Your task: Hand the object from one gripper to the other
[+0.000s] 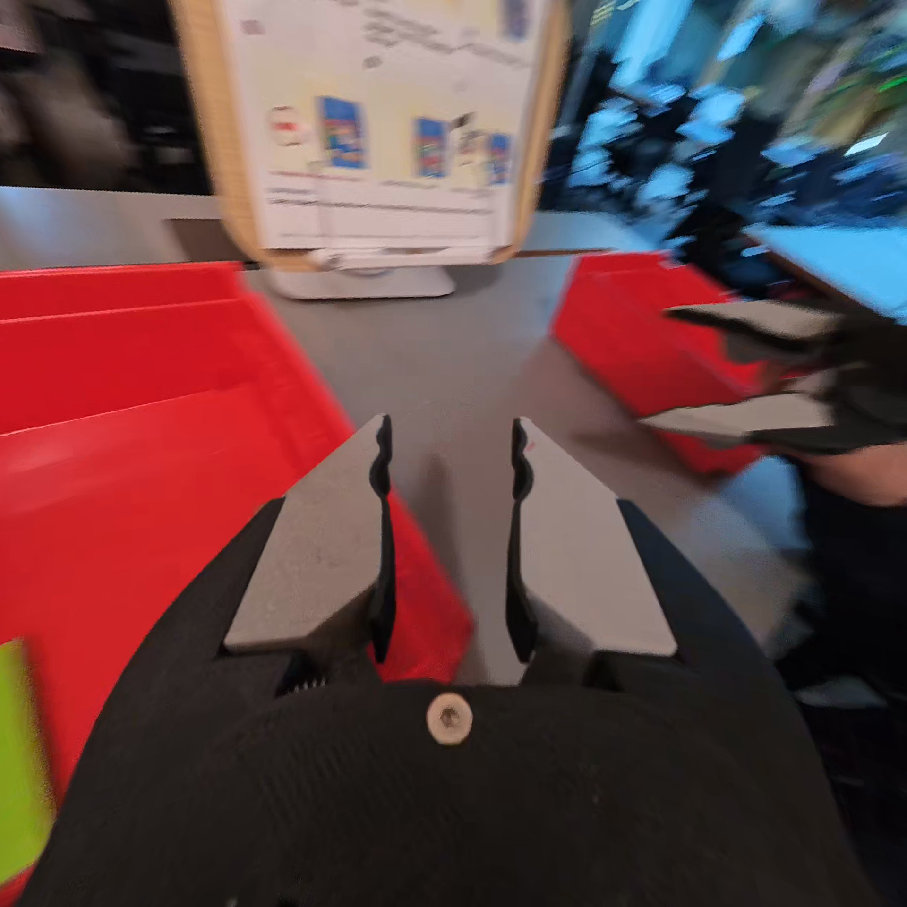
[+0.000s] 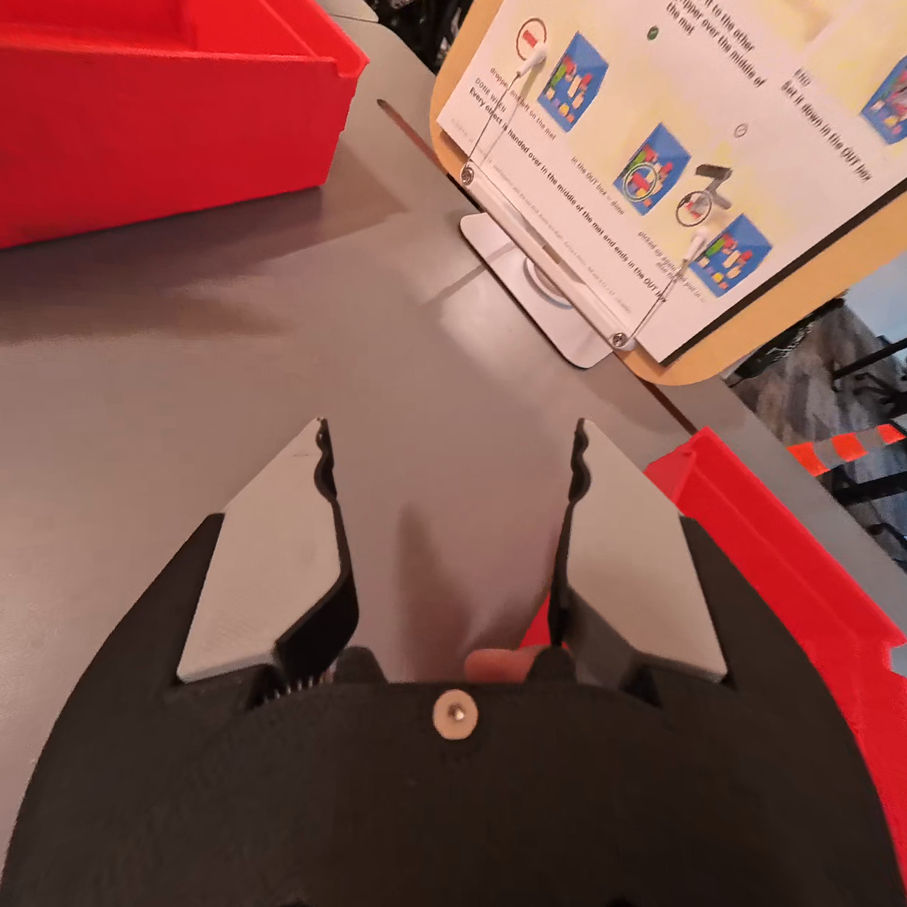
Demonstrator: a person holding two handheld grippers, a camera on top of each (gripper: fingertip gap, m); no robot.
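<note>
Both grippers empty, no object in sight

Left gripper [image 1: 450,427]: jaws partly apart, a narrow-to-medium gap, only grey tabletop [image 1: 441,353] showing between the fingers. Right gripper [image 2: 450,427]: jaws wide, bare tabletop between them too; a fingertip of the person's hand [image 2: 495,663] peeks out at the base of the jaws. In the left wrist view the right gripper also shows at the right edge, blurred, fingers spread, nothing between them.

The task's object: cannot find it in either view. A blurred yellow-green patch [image 1: 19,756] at the lower left edge of the left wrist view might be something, too smeared to tell.

Red bin [image 1: 147,392] fills the left of the left wrist view, just beside the left gripper; what shows of its inside looks bare. Second red bin [image 1: 638,338] at centre right, under the right gripper's fingers. In the right wrist view one bin sits upper left, the other's rim lower right. Instruction sheet on a stand [image 2: 638,162] at the top.

Judgement: the coming move turns on where the next object lies; the left gripper is nearest the left bin, so a pickup there seems likely, but object direction and long axis cannot be told
</note>
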